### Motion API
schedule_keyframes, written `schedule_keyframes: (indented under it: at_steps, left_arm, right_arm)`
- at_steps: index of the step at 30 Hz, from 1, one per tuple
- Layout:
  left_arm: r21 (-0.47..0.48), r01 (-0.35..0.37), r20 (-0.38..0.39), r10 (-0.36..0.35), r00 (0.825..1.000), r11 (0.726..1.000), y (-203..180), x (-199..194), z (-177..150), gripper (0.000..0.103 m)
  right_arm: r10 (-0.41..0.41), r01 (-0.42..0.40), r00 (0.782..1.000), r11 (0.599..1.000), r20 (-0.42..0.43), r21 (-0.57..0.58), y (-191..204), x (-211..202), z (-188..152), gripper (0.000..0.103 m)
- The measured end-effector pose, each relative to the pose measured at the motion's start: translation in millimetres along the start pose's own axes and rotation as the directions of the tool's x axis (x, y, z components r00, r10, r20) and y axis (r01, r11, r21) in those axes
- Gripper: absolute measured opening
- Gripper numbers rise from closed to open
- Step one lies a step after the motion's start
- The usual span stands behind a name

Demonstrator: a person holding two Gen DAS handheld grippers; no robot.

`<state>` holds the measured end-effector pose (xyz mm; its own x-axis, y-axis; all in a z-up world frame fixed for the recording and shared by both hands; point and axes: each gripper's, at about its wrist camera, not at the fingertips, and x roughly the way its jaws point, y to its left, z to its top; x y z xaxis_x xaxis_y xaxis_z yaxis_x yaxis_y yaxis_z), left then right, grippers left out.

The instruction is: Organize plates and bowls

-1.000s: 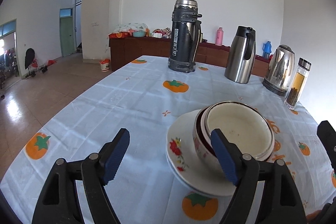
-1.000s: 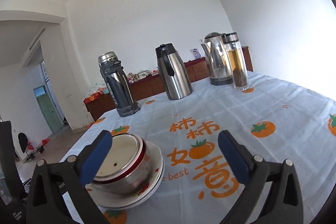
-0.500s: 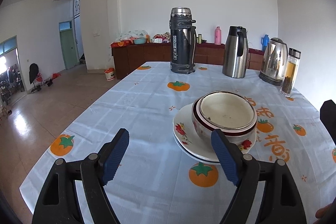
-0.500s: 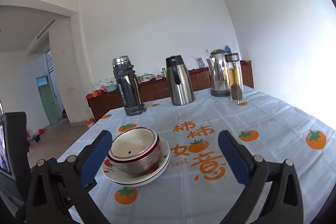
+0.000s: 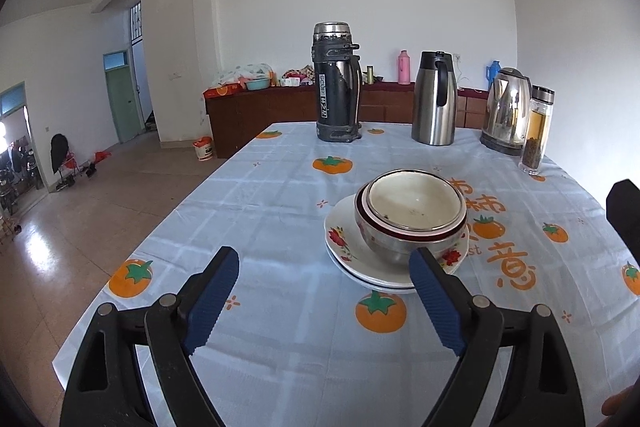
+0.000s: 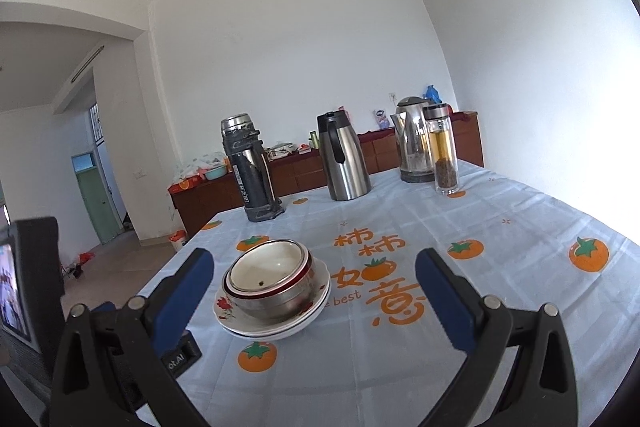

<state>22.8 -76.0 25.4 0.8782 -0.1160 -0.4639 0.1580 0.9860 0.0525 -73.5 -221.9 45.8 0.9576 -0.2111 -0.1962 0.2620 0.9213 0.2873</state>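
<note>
Two nested bowls [image 5: 414, 215] [image 6: 272, 281], a steel one with a red-rimmed one inside, sit on stacked white flowered plates [image 5: 344, 251] [image 6: 240, 327] on the tablecloth. My left gripper [image 5: 324, 269] hangs short of the stack, its jaws opening wider, nothing between them. My right gripper [image 6: 314, 267] stands open and empty, also drawn back, with the stack seen between its blue fingers [image 6: 182, 297]. The left gripper's body shows at the left edge of the right wrist view.
At the table's far end stand a dark thermos [image 5: 336, 83], a steel carafe [image 5: 434, 99], an electric kettle [image 5: 506, 111] and a glass tea bottle [image 5: 538, 131]. The table's left edge [image 5: 160, 227] drops to a tiled floor. A wooden sideboard [image 5: 256, 111] lines the back wall.
Both grippers have pulled back and up from the stack, which now looks smaller and farther. The left jaws stand slightly wider. The bowls and plates have not moved.
</note>
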Motion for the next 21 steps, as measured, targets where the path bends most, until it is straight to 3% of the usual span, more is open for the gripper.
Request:
schedule_keyframes:
  at_steps: [21]
  left_arm:
    - [0.010,0.001,0.031,-0.001,1.000,1.000,-2,-14,4,0.089]
  right_arm:
    - [-0.005,0.005,1.000,1.000,0.019,0.002,1,-13,9,0.103]
